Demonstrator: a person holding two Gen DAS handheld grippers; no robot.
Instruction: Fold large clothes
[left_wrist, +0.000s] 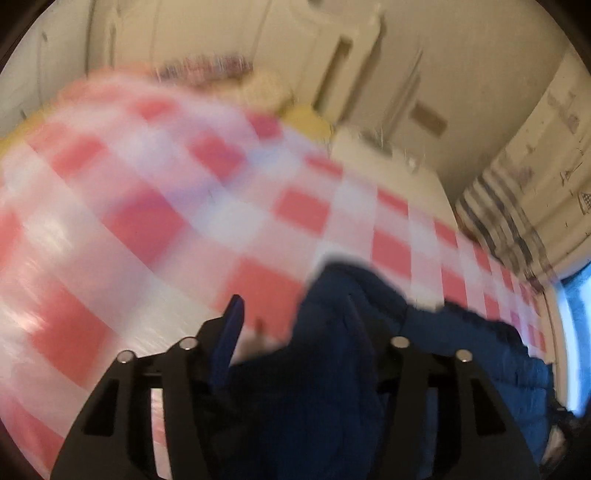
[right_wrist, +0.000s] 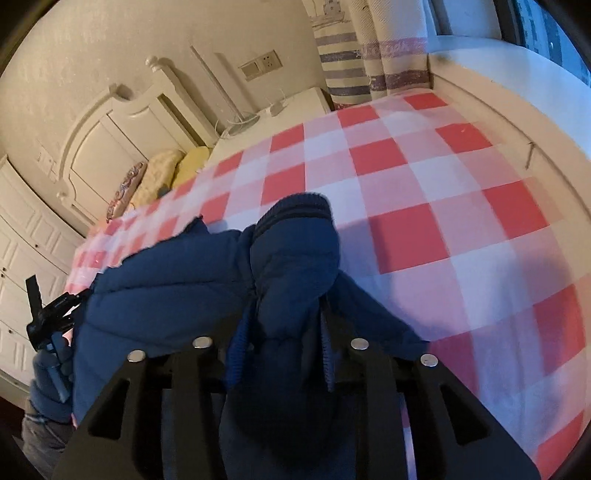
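A dark blue padded jacket (right_wrist: 166, 291) lies bunched on a bed with a red-and-white checked cover (right_wrist: 424, 192). My right gripper (right_wrist: 284, 325) is shut on the jacket's sleeve; the ribbed cuff (right_wrist: 295, 210) sticks out past the fingers. The left wrist view is motion-blurred. There my left gripper (left_wrist: 291, 325) has jacket fabric (left_wrist: 351, 332) draped between its fingers; its left blue pad (left_wrist: 231, 332) shows, and the right one is hidden by cloth. The left gripper also shows in the right wrist view (right_wrist: 51, 314), at the jacket's far left edge.
Pillows (right_wrist: 162, 177) lie against a white headboard (right_wrist: 110, 136) at the bed's far end. A white bedside table (right_wrist: 280, 107) and striped curtains (right_wrist: 354, 55) stand behind the bed. A white wardrobe (right_wrist: 22, 236) is at the left.
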